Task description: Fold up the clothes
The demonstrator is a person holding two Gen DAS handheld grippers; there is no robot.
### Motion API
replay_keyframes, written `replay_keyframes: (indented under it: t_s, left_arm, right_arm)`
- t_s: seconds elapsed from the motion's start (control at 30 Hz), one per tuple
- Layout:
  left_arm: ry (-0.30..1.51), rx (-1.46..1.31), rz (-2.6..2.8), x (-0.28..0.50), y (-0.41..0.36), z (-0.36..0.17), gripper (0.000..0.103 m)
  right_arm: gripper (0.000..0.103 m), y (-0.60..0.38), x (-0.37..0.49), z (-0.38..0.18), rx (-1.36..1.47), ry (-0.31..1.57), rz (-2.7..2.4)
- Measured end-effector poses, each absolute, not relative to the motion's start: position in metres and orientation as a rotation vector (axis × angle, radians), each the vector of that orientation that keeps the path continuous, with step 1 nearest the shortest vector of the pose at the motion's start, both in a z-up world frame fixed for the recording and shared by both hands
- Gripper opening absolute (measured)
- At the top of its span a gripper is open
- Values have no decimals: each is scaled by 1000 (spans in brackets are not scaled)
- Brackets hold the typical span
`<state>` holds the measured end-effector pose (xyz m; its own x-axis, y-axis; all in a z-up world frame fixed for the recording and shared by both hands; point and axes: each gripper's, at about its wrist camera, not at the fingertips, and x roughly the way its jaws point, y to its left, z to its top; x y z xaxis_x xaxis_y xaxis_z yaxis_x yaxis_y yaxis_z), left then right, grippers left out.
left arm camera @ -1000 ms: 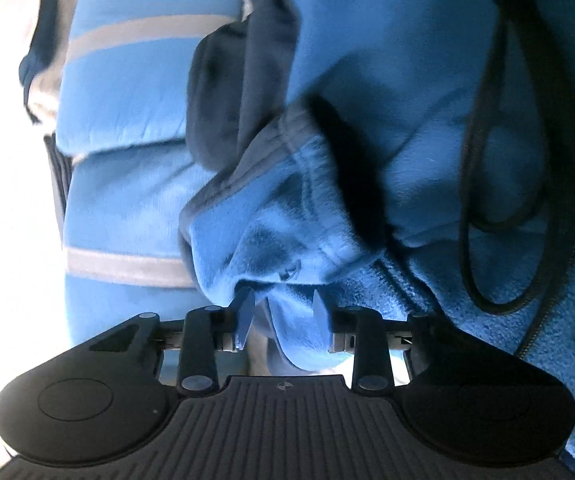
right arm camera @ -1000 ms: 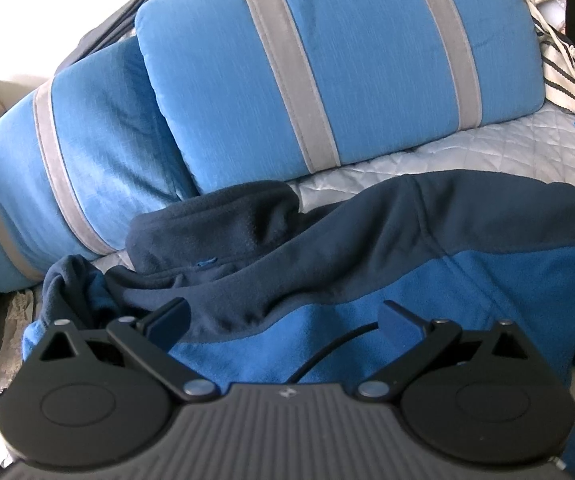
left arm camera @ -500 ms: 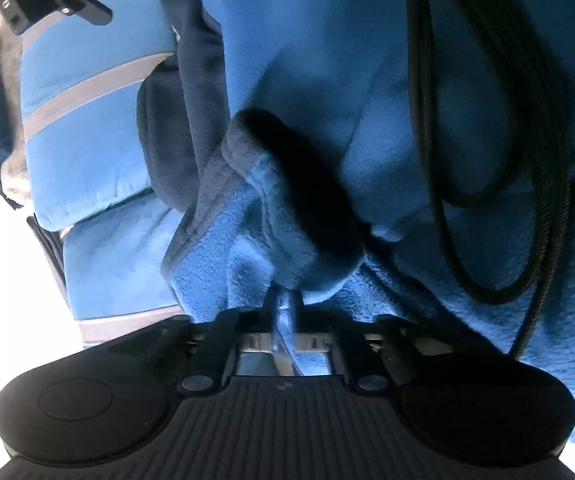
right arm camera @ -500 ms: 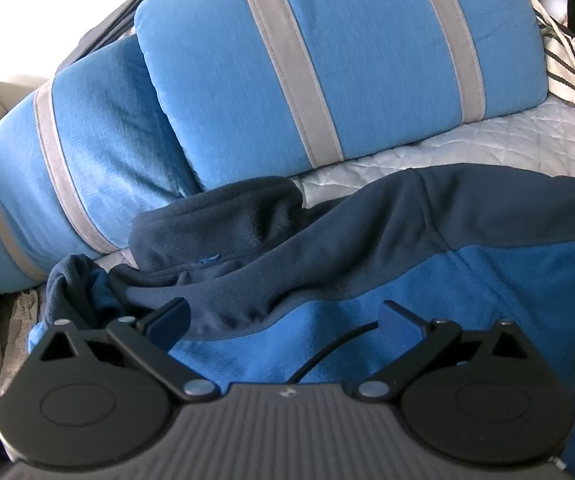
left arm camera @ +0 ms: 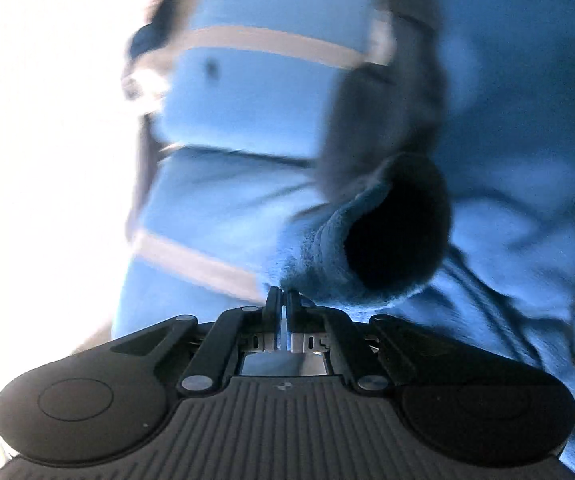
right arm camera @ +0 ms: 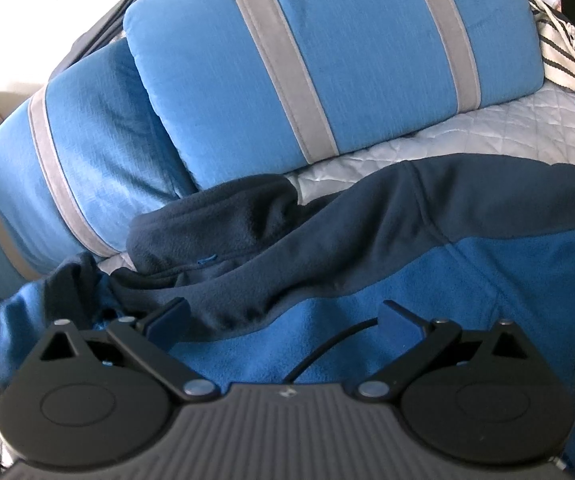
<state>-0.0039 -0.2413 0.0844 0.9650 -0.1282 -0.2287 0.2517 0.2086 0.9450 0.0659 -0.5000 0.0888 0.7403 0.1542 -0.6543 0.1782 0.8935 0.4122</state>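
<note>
Left gripper (left arm camera: 283, 294) clamped on fleece cuff (left arm camera: 327, 256), right gripper (right arm camera: 283, 316) apart above jacket (right arm camera: 367, 320) w/ black cord (right arm camera: 327, 346), striped pillows (right arm camera: 327, 60) behind

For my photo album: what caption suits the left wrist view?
Left claw shut on the blue fleece sleeve cuff, striped pillows blurred behind.

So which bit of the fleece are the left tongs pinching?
Find the blue fleece jacket lying below the striped cushions. At its end nearest the left tongs is the sleeve cuff, the only part with a round dark opening.
</note>
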Motion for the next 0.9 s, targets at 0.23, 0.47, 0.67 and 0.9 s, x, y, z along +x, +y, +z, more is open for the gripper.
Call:
replay_keyframes:
  t_s: [0.23, 0.47, 0.67, 0.9]
  left_arm:
    - [155, 831, -76, 14, -184, 173, 3]
    - [237, 411, 127, 9, -84, 228, 3]
    - [284, 167, 347, -30, 28, 223, 3]
    - [419, -42, 622, -87, 142, 164, 3]
  right_arm:
    - [103, -501, 65, 86, 485, 757, -10]
    - [103, -501, 64, 85, 495, 766, 34]
    - [103, -494, 63, 86, 477, 771, 67]
    - [103, -494, 62, 86, 502, 773, 98]
